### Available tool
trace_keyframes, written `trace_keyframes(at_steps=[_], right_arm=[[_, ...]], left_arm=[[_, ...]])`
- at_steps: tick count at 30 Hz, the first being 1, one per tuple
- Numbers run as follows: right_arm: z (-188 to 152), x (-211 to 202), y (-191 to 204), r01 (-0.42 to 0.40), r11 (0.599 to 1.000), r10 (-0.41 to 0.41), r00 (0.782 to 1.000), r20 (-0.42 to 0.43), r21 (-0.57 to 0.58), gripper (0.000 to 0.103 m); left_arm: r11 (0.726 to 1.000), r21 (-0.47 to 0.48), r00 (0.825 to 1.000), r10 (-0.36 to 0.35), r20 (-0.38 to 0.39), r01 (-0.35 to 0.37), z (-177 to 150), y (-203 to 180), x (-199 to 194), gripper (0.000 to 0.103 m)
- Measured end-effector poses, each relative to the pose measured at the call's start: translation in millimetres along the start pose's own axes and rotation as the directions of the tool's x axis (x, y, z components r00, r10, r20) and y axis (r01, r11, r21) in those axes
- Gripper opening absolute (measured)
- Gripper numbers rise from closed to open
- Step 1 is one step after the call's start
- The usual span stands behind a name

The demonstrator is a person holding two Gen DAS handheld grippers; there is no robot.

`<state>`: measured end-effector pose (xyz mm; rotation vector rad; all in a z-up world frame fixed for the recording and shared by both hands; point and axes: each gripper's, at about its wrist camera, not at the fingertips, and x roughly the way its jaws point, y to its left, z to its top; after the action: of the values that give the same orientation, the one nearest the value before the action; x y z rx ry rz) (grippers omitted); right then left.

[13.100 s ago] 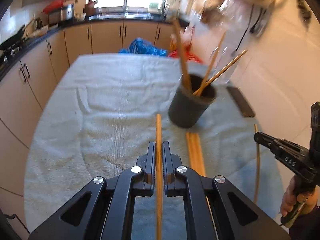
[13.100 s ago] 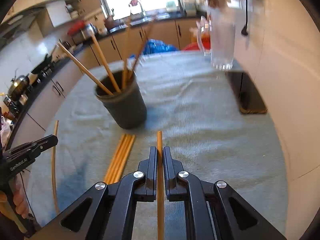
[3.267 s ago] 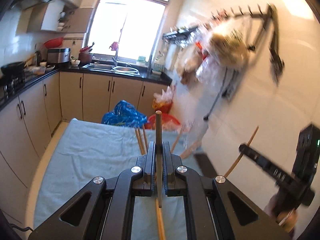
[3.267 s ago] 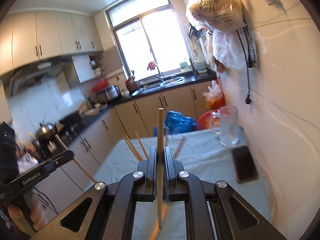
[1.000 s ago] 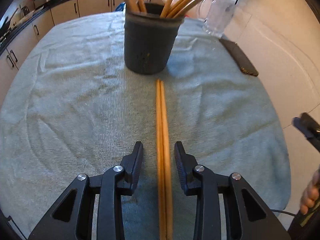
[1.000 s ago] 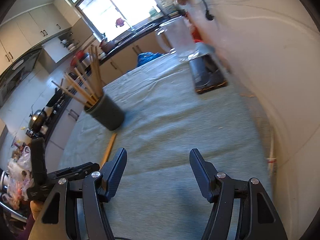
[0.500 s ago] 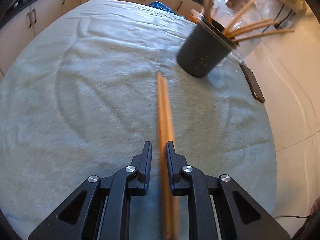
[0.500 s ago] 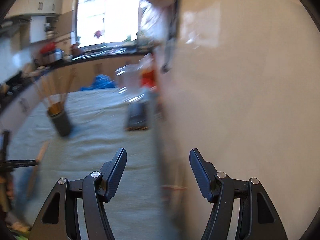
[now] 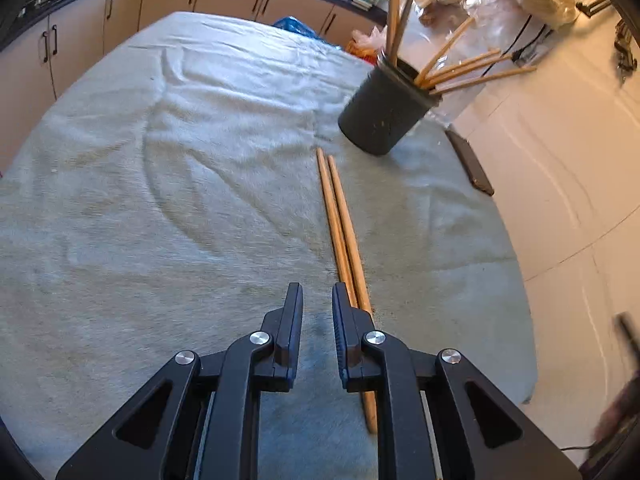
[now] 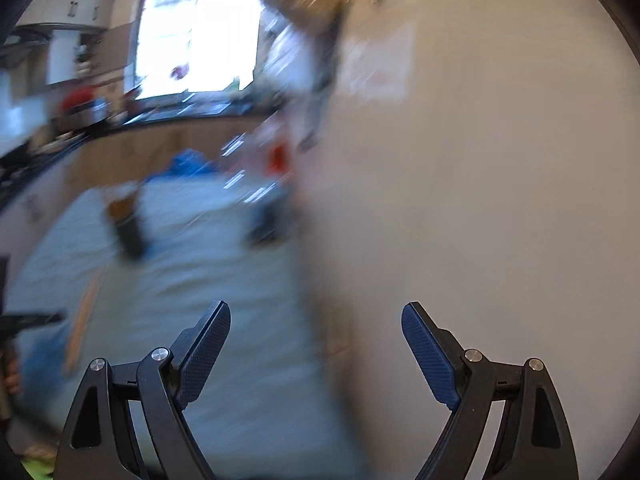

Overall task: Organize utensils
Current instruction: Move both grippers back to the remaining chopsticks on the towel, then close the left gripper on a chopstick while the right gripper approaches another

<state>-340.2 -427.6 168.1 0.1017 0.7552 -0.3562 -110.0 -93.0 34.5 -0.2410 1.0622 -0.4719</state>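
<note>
Two wooden chopsticks (image 9: 340, 220) lie side by side on the grey towel-covered table (image 9: 160, 184). They point at a dark cup (image 9: 384, 114) that holds several more chopsticks. My left gripper (image 9: 316, 300) hovers low just left of their near ends; its jaws stand a narrow gap apart with nothing between them, and its right finger overlaps the sticks. My right gripper (image 10: 316, 320) is wide open and empty, off to the right near the wall. Its view is blurred; the cup (image 10: 128, 236) and the chopsticks (image 10: 82, 320) show faintly at left.
A dark flat slab (image 9: 470, 164) lies on the table right of the cup, and a clear glass stands behind the cup. The tiled wall (image 9: 560, 140) runs along the table's right edge. Kitchen cabinets (image 9: 80, 20) stand beyond the far edge.
My left gripper closed to a narrow gap around the two chopsticks, then shifted left so they lie outside its jaws. My right gripper swung away toward the wall, still wide open.
</note>
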Motion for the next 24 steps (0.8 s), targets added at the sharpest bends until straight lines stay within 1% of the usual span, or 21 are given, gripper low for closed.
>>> trace_keyframes(at_steps=[1, 2, 3, 5, 8, 10, 12, 13, 15, 18, 20, 21, 22, 23, 24], right_arm=[[-6.9, 15.0, 15.8, -0.058, 0.998, 0.058, 0.998, -0.039, -0.003, 0.082], [-13.1, 32.7, 37.0, -0.128, 0.992, 0.126, 0.988, -0.089, -0.013, 0.074], [-16.3, 45.3, 54.3, -0.172, 0.985, 0.168, 0.978, -0.123, -0.028, 0.071], [-21.5, 73.6, 101.2, -0.271, 0.959, 0.252, 0.950, -0.186, -0.081, 0.061], [-20.1, 108.5, 160.4, -0.347, 0.925, 0.307, 0.921, -0.240, -0.152, 0.056], [-18.7, 126.1, 190.6, -0.381, 0.908, 0.330, 0.906, -0.264, -0.173, 0.053], [-14.6, 144.5, 213.7, -0.402, 0.900, 0.345, 0.894, -0.287, -0.170, 0.049], [-12.4, 151.3, 223.2, -0.407, 0.897, 0.348, 0.891, -0.293, -0.173, 0.047], [-11.1, 161.9, 240.3, -0.403, 0.895, 0.337, 0.892, -0.301, -0.193, 0.046], [-9.8, 175.5, 259.2, -0.406, 0.890, 0.330, 0.887, -0.324, -0.205, 0.045], [-8.2, 181.2, 267.0, -0.398, 0.891, 0.319, 0.891, -0.322, -0.220, 0.043], [-5.2, 184.7, 269.9, -0.383, 0.895, 0.300, 0.896, -0.328, -0.229, 0.041], [-4.5, 189.4, 273.4, -0.357, 0.902, 0.268, 0.903, -0.336, -0.242, 0.033], [-2.7, 191.1, 275.9, -0.336, 0.907, 0.248, 0.913, -0.323, -0.255, 0.029], [-1.0, 193.2, 276.7, -0.331, 0.908, 0.241, 0.914, -0.325, -0.257, 0.028]], left_arm=[[1.000, -0.004, 1.000, 0.001, 0.006, -0.001, -1.4, 1.8, -4.6, 0.014], [1.000, -0.003, 1.000, 0.008, 0.017, -0.008, -3.9, 3.7, -11.2, 0.014], [1.000, 0.000, 0.999, 0.020, 0.032, -0.020, -7.1, 5.0, -17.1, 0.014], [0.999, 0.000, 0.998, 0.047, 0.049, -0.047, -12.7, 8.4, -26.2, 0.015], [0.997, -0.011, 0.995, 0.081, 0.060, -0.081, -20.1, 18.1, -35.7, 0.016], [0.995, -0.014, 0.993, 0.104, 0.062, -0.103, -22.5, 23.9, -39.3, 0.016], [0.992, -0.013, 0.990, 0.126, 0.068, -0.125, -23.6, 29.4, -43.7, 0.016], [0.990, -0.011, 0.988, 0.138, 0.072, -0.137, -23.1, 32.4, -46.2, 0.016], [0.989, -0.009, 0.986, 0.149, 0.076, -0.148, -22.1, 36.4, -49.2, 0.016], [0.989, -0.003, 0.986, 0.150, 0.076, -0.150, -19.8, 40.0, -51.5, 0.018], [0.989, 0.001, 0.986, 0.146, 0.076, -0.146, -17.1, 40.7, -51.0, 0.020], [0.989, 0.005, 0.986, 0.145, 0.076, -0.146, -15.9, 40.3, -50.2, 0.020], [0.989, 0.008, 0.986, 0.146, 0.075, -0.147, -14.7, 39.4, -48.7, 0.020], [0.989, 0.010, 0.987, 0.145, 0.071, -0.146, -12.5, 38.7, -46.1, 0.020], [0.990, 0.011, 0.988, 0.141, 0.065, -0.142, -10.6, 38.4, -43.7, 0.020]])
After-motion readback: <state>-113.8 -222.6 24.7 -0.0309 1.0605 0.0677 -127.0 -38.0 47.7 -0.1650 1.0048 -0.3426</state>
